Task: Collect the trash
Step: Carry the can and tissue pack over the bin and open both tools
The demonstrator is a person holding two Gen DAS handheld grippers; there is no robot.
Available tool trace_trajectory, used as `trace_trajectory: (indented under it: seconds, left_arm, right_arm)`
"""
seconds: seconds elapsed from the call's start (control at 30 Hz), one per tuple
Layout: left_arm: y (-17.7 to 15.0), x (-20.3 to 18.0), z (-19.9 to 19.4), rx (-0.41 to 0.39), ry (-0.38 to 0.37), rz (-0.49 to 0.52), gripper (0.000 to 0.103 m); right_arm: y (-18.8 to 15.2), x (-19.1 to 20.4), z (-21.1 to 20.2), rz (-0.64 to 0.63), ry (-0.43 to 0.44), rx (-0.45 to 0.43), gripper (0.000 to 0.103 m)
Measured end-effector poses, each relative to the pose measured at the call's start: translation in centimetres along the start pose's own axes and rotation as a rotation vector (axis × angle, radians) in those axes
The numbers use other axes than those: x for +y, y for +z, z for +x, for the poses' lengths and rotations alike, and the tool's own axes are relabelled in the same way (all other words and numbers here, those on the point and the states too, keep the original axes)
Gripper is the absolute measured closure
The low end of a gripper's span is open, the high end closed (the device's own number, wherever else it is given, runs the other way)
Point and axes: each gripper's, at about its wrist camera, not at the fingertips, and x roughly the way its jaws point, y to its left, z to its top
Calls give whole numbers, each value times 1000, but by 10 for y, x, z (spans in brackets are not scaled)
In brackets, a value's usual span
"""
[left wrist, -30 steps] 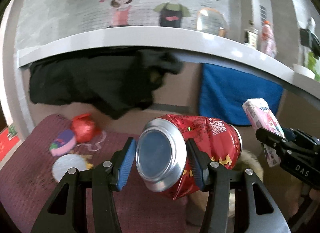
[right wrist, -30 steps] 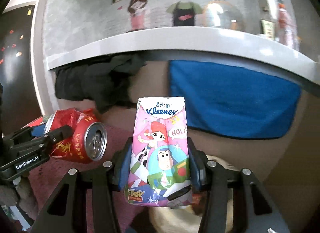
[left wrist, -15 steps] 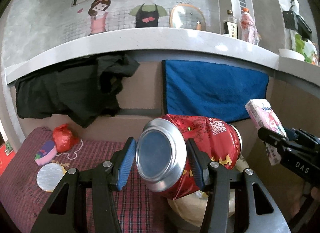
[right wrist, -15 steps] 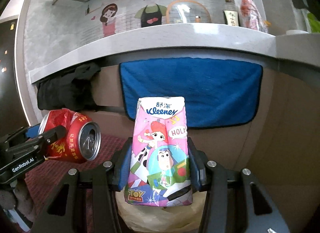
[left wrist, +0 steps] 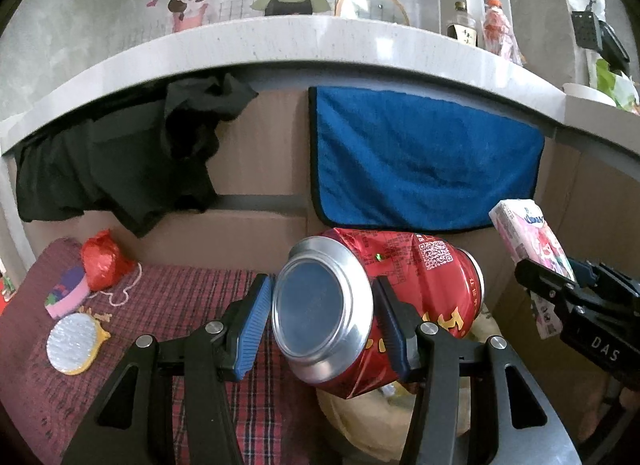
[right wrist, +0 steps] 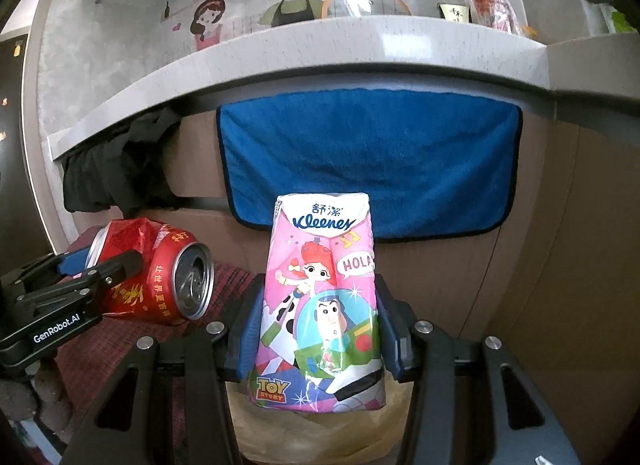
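My left gripper (left wrist: 322, 319) is clamped across a dented red can (left wrist: 376, 305), blue pads pressing its sides near the base end, the can lying roughly level with its silver bottom facing my camera and its opened top pointing away. My right gripper (right wrist: 318, 335) is squeezed on a pink tissue pack (right wrist: 320, 305), held upright between the pads. Both pieces hang in the air side by side, near each other but not touching, in front of the blue towel (right wrist: 368, 161) draped on the counter front. Below them I see a pale yellowish bag (left wrist: 360, 417); its mouth is mostly hidden behind my fingers and the loads, so I cannot tell exactly where its rim runs. I judge the step in hand to be the drop. To do it well, I want each item squarely over the pale opening before I let go, not over the plaid cloth (left wrist: 180, 305) beside it. The can is crumpled and gripped off-centre, so I expect it to tip top-down on release; lowering it close first should stop it bouncing out. The tissue pack is soft and light, so I should part the fingers fully, or it may cling to a pad.
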Motion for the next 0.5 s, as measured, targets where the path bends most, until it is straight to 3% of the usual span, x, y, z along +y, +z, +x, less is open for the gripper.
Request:
trace_trajectory:
  seconds: [0.5]
  left_arm:
    - [-12,-6,41,75,-36,-19,50]
  right_arm:
    - [-7,-15,35,42,9,54,55]
